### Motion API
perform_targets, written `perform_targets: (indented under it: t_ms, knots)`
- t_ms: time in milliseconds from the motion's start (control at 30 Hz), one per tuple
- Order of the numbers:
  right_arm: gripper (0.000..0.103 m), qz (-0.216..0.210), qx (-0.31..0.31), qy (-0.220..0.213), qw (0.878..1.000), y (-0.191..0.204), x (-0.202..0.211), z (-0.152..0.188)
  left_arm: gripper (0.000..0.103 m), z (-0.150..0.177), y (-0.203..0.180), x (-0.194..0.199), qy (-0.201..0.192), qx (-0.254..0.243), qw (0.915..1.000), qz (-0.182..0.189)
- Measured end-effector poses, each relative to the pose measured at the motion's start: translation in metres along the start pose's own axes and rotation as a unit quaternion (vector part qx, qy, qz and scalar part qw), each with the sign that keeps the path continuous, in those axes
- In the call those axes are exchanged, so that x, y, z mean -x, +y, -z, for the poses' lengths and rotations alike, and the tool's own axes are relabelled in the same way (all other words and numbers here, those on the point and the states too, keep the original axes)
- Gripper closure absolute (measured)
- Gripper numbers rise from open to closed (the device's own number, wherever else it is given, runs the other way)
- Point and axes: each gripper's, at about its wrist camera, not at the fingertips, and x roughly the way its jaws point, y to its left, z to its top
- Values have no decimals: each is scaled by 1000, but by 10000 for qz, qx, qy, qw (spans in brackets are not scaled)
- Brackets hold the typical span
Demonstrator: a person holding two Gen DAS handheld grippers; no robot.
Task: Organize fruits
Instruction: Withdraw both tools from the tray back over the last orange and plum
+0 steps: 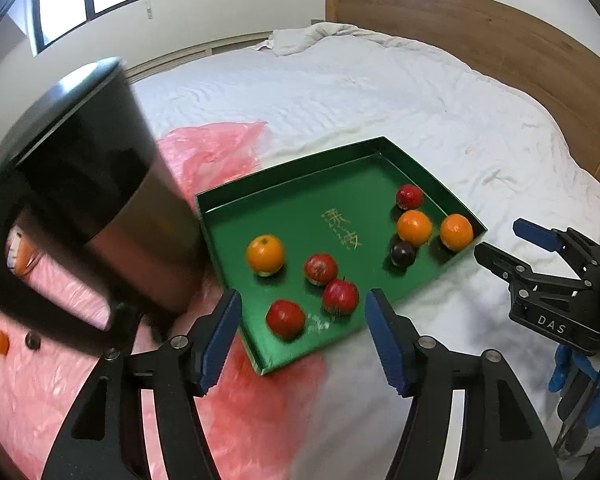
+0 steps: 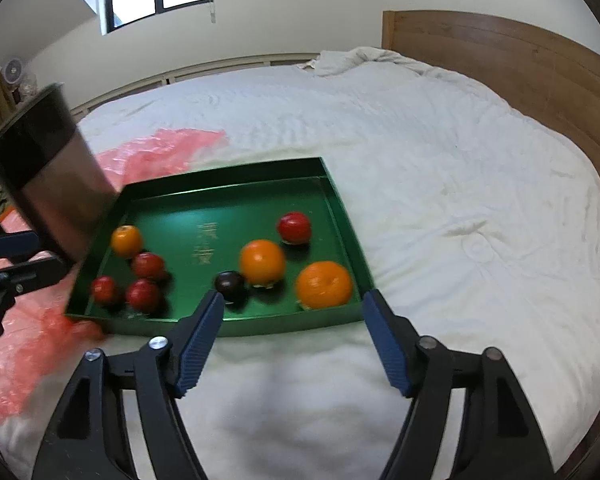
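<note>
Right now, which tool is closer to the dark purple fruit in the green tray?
Right. The right tool hangs open just outside the tray's near wall, with the dark purple fruit right behind its fingertip. The left tool is open over the red fruits' corner, farther away.

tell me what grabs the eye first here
A green tray lies on the white bed, holding oranges, red fruits and one dark plum. A pink plastic bag lies crumpled to its left. Both grippers, left and right, hang open and empty above.

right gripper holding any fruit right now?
No. In the right wrist view the right gripper is open and empty over the white bedding, just short of the green tray holding the fruit.
</note>
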Motion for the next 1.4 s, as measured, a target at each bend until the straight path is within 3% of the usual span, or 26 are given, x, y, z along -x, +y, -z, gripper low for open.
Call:
perform_targets:
  t_ms: [367, 1033, 1400]
  knots:
    - [0, -328, 106, -174, 9993, 44, 51, 17, 30, 43, 15, 58, -252, 121, 9993, -265]
    - [0, -698, 426, -285, 9962, 123, 92, 52, 27, 111, 62, 109, -459, 676, 9939, -740]
    - [0, -966, 782, -335, 9917, 174, 105, 65, 22, 134, 83, 130, -694, 723, 9887, -1114]
